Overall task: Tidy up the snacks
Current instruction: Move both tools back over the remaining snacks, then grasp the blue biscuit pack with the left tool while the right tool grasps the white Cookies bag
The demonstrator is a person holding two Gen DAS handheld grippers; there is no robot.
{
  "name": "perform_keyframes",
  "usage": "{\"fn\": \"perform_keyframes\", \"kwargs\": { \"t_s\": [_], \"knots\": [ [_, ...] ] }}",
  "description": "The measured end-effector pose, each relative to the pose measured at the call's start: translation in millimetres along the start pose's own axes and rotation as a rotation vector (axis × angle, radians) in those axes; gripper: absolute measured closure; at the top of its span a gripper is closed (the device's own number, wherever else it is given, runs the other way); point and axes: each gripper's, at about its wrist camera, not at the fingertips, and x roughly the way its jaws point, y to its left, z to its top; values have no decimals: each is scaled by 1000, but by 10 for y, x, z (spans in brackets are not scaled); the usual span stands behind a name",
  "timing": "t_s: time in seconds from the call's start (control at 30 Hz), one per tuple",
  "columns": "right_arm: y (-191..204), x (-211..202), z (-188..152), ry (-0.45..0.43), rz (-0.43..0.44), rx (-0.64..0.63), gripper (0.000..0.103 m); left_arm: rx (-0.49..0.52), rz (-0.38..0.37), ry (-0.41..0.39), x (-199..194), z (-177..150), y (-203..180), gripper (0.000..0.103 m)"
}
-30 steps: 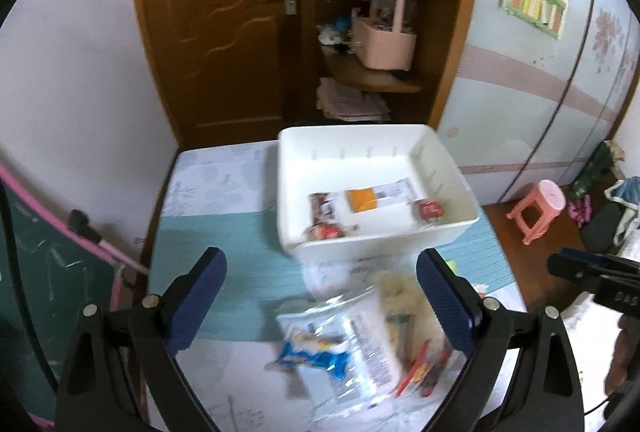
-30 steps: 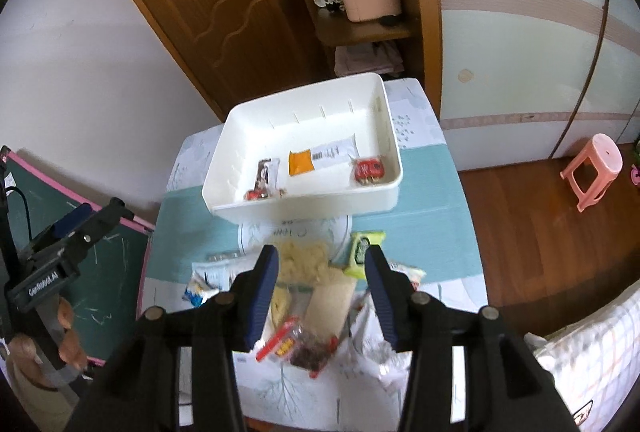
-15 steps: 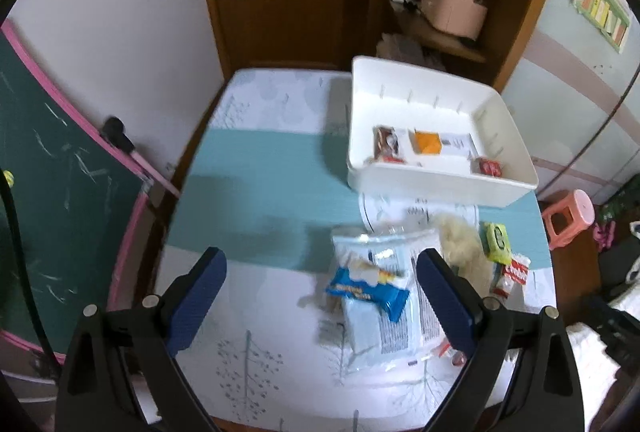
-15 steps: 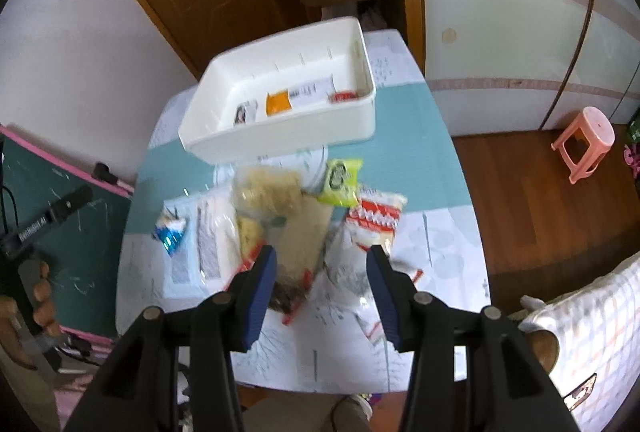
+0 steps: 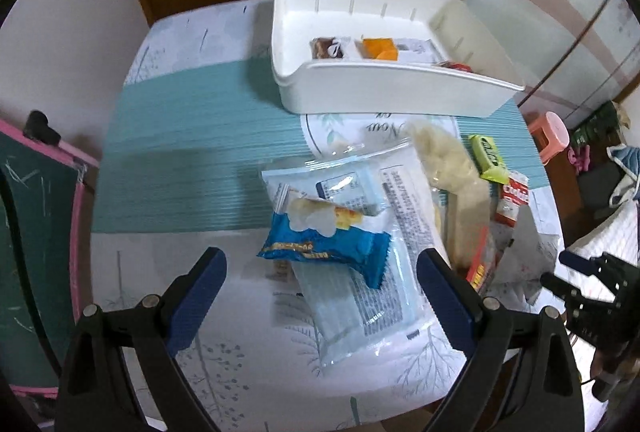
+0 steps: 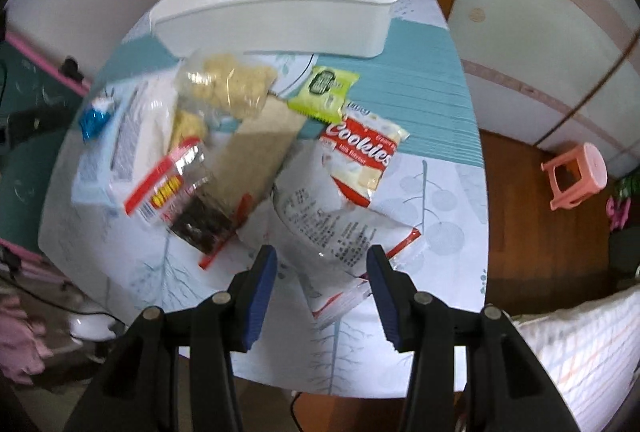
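Black tool [image 5: 322, 274]; blue pads [image 5: 196, 296]; silver screws

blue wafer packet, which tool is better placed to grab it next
Left. The left tool has its open jaws straddling the blue wafer packet from above. The right tool sits over a clear printed bag, far from the packet.

Left of the white bin [image 5: 384, 100] the teal cloth [image 5: 180, 152] lies bare. In front of the bin, heaped snack packets [image 6: 224, 152] block the way.
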Motion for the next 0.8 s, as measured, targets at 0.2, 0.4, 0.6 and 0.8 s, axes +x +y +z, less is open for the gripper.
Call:
{"fn": "perform_keyframes", "kwargs": {
  "t_s": [0.2, 0.4, 0.6, 0.8],
  "knots": [
    [93, 145, -18, 16, -22, -105, 54, 14, 12, 43, 232, 53, -7, 7],
    [152, 260, 11, 25, -49, -172, 47, 29, 28, 64, 365, 121, -49, 7],
    [124, 310, 66, 39, -18, -168, 46, 55, 54, 62, 411, 180, -94, 9],
    [106, 222, 112, 5, 3, -216, 44, 77, 50, 65, 401, 200, -131, 28]
  ]
}}
